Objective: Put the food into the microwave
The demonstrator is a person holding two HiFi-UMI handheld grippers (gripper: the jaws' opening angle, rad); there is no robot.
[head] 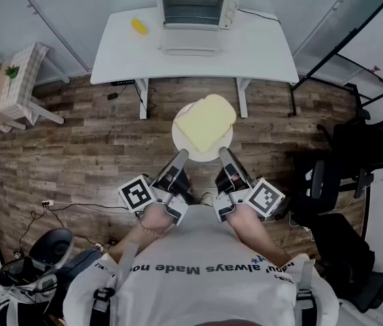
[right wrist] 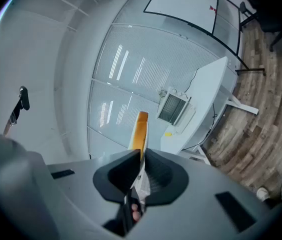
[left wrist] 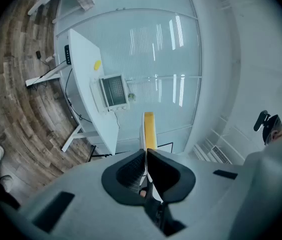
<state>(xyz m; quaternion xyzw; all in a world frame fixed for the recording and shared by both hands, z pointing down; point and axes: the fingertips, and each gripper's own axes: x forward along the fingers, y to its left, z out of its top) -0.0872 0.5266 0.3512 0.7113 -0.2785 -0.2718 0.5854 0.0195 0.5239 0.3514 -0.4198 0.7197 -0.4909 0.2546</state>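
Observation:
A white plate (head: 193, 148) carries a pale yellow slab of food (head: 206, 122), held in the air over the wooden floor in front of the white table (head: 259, 53). My left gripper (head: 178, 160) is shut on the plate's near left rim, my right gripper (head: 224, 156) on its near right rim. In the left gripper view the jaws (left wrist: 145, 151) pinch the plate edge-on, with the food (left wrist: 149, 126) above them. The right gripper (right wrist: 141, 151) view shows the same, food (right wrist: 140, 129) edge-on. The microwave (head: 193, 7) stands at the table's back with its door (head: 190, 43) folded down open.
A small yellow item (head: 138, 26) lies on the table left of the microwave. A checkered side table (head: 11, 83) stands far left. Black chairs (head: 371, 148) and a black frame rack (head: 354, 53) are on the right. Cables (head: 62, 206) run across the floor at lower left.

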